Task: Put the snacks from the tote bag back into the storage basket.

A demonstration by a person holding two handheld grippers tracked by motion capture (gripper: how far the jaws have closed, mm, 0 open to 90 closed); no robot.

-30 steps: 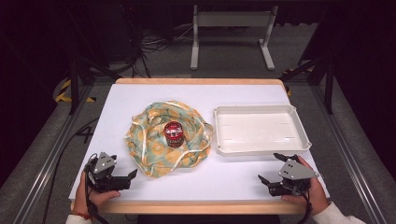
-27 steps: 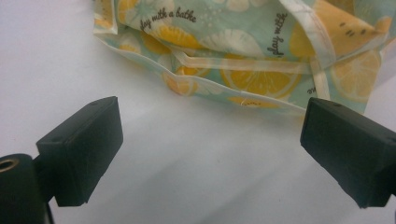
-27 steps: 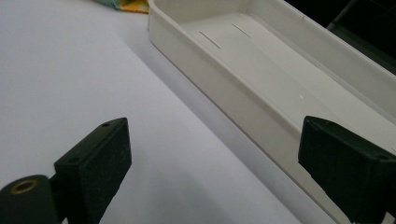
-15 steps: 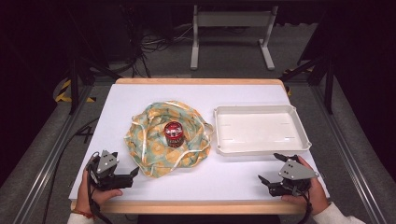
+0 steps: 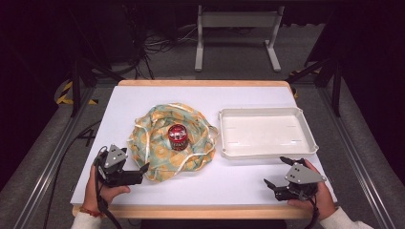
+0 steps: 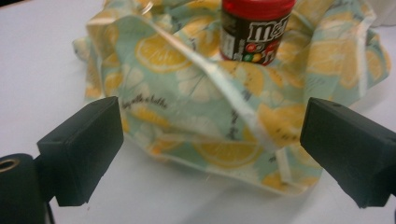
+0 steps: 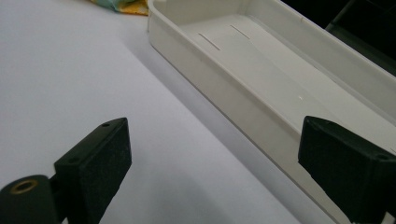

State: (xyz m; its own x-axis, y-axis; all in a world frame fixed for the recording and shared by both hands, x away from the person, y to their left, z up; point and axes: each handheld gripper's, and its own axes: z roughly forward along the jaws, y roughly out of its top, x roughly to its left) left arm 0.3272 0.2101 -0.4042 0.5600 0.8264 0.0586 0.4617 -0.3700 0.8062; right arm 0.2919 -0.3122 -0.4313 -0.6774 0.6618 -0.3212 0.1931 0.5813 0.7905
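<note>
A crumpled cloth printed with lemon slices lies at the table's middle. A small red-lidded candy jar stands upright on it. My left gripper is at the cloth's near left edge, held just off the table, open, with its jaws pointing at the fabric. In the left gripper view the cloth and the jar lie ahead of the open left gripper, and nothing is pinched. My right gripper rests open at the near right, in front of the white tray. Its own view shows the right gripper wide apart.
The empty white tray sits right of the cloth, its near wall close to my right jaws. A corner of the cloth shows at the top of the right gripper view. The table's wooden front edge runs just behind both hands.
My left gripper has lifted a little and moved forward to the cloth's near edge. The right gripper, cloth, jar and tray have stayed put.
</note>
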